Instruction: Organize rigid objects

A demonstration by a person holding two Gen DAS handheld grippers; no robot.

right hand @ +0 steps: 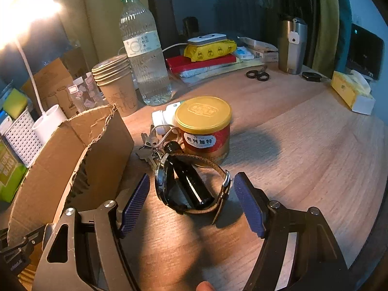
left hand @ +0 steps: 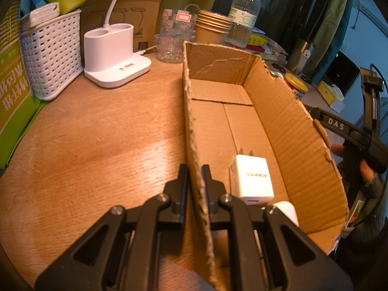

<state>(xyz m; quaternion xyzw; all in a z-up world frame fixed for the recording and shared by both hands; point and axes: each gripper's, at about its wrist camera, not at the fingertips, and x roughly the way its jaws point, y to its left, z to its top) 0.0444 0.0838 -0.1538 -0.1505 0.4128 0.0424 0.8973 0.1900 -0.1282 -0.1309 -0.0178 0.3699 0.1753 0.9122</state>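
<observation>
Pinching the cardboard box wall, the left gripper is clamping; the right gripper is gaping around a wristwatch, seemingly untouched.

Wooden table bears box; tin; watch.

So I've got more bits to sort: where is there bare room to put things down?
The far half of the cardboard box floor is bare beyond the white charger. Bare desk lies between the box and the white basket, and right of the yellow-lidded tin. It is crowded around the watch and keys.
</observation>
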